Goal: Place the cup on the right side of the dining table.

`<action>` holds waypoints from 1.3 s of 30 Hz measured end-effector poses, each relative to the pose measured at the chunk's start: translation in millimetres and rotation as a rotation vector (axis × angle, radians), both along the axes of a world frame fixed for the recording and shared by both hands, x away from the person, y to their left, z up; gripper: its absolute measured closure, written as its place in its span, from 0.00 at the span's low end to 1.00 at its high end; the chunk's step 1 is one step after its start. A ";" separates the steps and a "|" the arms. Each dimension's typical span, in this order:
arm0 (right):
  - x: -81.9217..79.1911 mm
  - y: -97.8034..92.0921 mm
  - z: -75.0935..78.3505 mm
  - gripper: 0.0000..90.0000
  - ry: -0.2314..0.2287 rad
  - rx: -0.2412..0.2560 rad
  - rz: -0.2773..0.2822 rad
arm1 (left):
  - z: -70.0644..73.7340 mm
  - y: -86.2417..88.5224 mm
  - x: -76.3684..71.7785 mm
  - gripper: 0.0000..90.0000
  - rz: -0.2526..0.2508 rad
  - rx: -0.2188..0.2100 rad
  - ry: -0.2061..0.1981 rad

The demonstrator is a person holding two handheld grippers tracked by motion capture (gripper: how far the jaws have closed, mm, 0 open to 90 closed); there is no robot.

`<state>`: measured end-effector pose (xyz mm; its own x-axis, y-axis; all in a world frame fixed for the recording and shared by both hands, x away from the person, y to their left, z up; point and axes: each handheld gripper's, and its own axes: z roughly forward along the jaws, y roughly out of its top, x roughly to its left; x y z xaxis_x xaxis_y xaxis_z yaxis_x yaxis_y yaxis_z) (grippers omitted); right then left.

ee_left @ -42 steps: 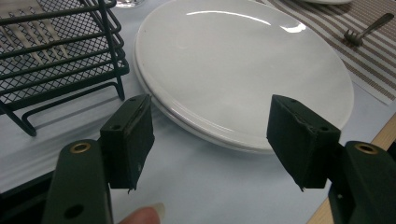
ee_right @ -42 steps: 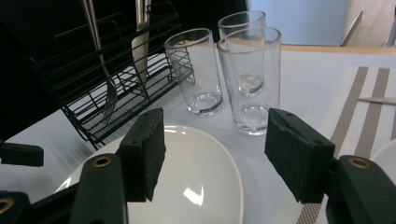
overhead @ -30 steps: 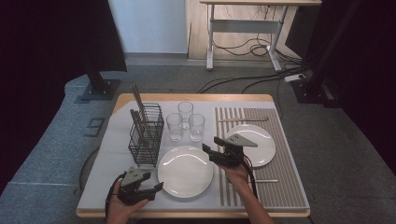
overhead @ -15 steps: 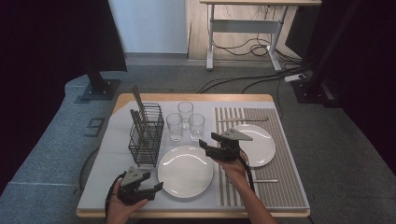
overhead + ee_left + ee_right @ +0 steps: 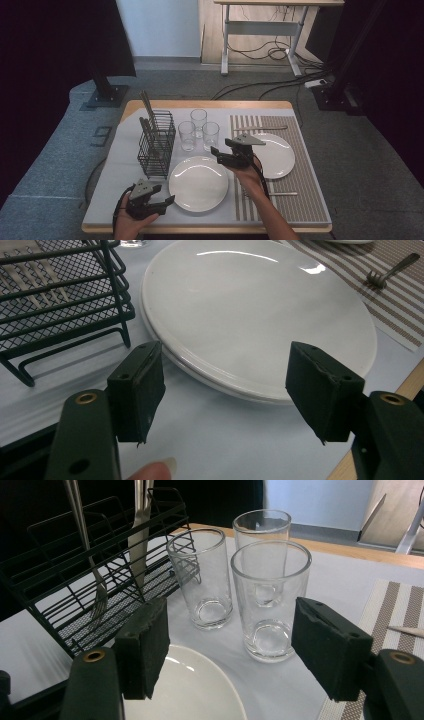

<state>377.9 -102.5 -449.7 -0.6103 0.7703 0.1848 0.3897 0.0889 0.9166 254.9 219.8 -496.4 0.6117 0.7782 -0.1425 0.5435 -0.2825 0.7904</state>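
Three clear glasses stand together at mid-table: the nearest (image 5: 270, 600), one to its left (image 5: 202, 575) and one behind (image 5: 262, 530). My right gripper (image 5: 235, 650) is open, its jaws spread a little short of the nearest glass (image 5: 210, 134) and above the far rim of the central white plate (image 5: 198, 182). Its fingertips (image 5: 216, 154) point left toward the glasses. My left gripper (image 5: 167, 201) is open and empty at the table's front left, its jaws (image 5: 232, 390) facing the near edge of the same plate (image 5: 260, 325).
A black wire basket (image 5: 156, 142) with upright cutlery stands left of the glasses. A second white plate (image 5: 272, 154) lies on the striped placemat (image 5: 300, 200) at right, with a fork (image 5: 282, 194) near the front and a thin utensil (image 5: 260, 128) at the back.
My right gripper has drifted a little to the left and farther from the person, closer to the glasses. The left gripper has stayed where it was.
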 end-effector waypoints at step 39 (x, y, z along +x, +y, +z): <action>49.4 20.7 -7.5 0.23 0.059 -0.043 -0.028 | -1.4 -1.0 0.4 0.35 -0.004 -0.004 0.005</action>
<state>427.3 -81.8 -457.2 -0.5778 0.7946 0.1862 0.4455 0.1160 0.8877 255.2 218.8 -497.8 0.6143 0.7750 -0.1482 0.5462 -0.2821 0.7888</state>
